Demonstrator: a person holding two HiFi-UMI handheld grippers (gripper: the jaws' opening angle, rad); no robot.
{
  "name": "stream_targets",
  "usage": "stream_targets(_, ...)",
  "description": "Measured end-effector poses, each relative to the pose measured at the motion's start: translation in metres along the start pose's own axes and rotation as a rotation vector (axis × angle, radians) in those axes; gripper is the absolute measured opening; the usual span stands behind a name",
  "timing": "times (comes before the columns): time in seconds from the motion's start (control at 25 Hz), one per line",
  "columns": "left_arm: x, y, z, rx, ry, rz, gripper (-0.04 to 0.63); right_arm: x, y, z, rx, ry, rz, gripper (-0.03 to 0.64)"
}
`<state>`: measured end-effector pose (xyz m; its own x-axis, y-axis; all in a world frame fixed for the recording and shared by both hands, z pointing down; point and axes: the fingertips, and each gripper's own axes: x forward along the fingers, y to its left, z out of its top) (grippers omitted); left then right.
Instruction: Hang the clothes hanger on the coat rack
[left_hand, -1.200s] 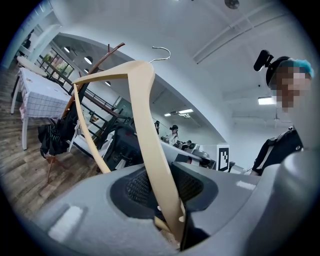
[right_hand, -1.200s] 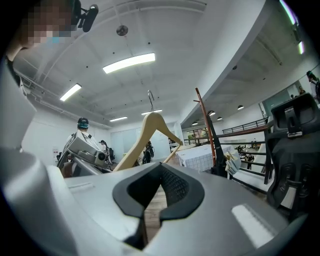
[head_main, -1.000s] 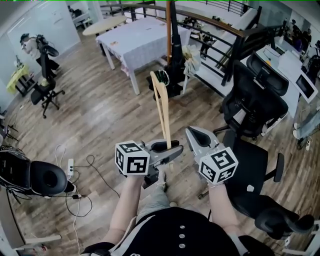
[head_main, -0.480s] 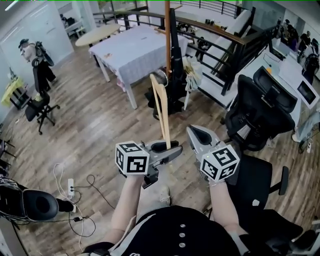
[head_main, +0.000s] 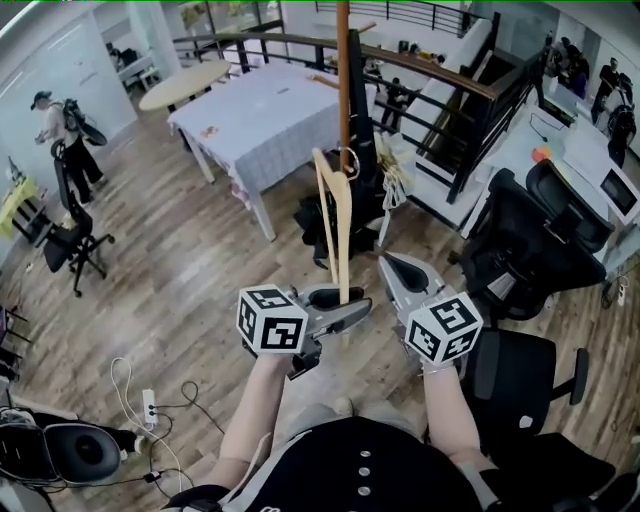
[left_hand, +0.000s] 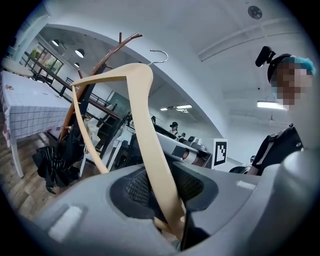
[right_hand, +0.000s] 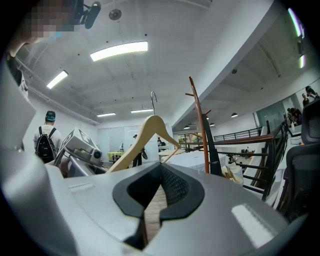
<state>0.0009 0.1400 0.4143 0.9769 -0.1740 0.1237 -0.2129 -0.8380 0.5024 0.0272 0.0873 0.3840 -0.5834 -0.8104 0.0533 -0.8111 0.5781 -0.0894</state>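
Note:
A pale wooden clothes hanger stands upright with its metal hook close to the brown pole of the coat rack. My left gripper is shut on the hanger's lower end. In the left gripper view the hanger rises out of the left gripper, and the coat rack with its curved pegs stands behind it. My right gripper hovers just right of the hanger, shut and holding nothing. The right gripper view shows the hanger to the left of the coat rack, beyond the right gripper.
A table with a white checked cloth stands behind the rack to the left. A dark railing runs to the right. Black office chairs crowd the right side. Dark items sit at the rack's foot. Cables lie on the wooden floor.
Both grippers and the hanger have moved forward toward the coat rack. The rack's pole now stands much nearer, and the hanger's hook has come up beside it.

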Motion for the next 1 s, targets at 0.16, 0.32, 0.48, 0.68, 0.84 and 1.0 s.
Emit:
stream_targets(0.16, 0.000, 0.024, 0.008, -0.015, 0.008, -0.003, 0.126, 0.020, -0.014, -0.002, 0.016, 0.009, -0.015, 0.001)
stream_targets(0.32, 0.005, 0.041, 0.018, -0.019, 0.004, -0.019, 0.124, 0.041, -0.018, -0.007, 0.017, 0.015, -0.005, 0.002)
stream_targets(0.48, 0.009, 0.062, 0.033, -0.003, 0.000, -0.021, 0.124, 0.066, -0.025, -0.011, 0.013, 0.020, 0.018, 0.002)
stream_targets(0.68, 0.020, 0.090, 0.058, 0.002, -0.016, -0.030, 0.124, 0.096, -0.052, 0.000, 0.000, 0.009, 0.020, 0.002)
stream_targets(0.84, 0.030, 0.115, 0.080, 0.016, -0.033, -0.025, 0.124, 0.118, -0.078, 0.009, -0.005, -0.007, 0.019, 0.002)
stream_targets(1.0, 0.039, 0.141, 0.103, 0.041, -0.042, -0.005, 0.124, 0.143, -0.103, 0.018, -0.008, -0.024, 0.025, 0.002)
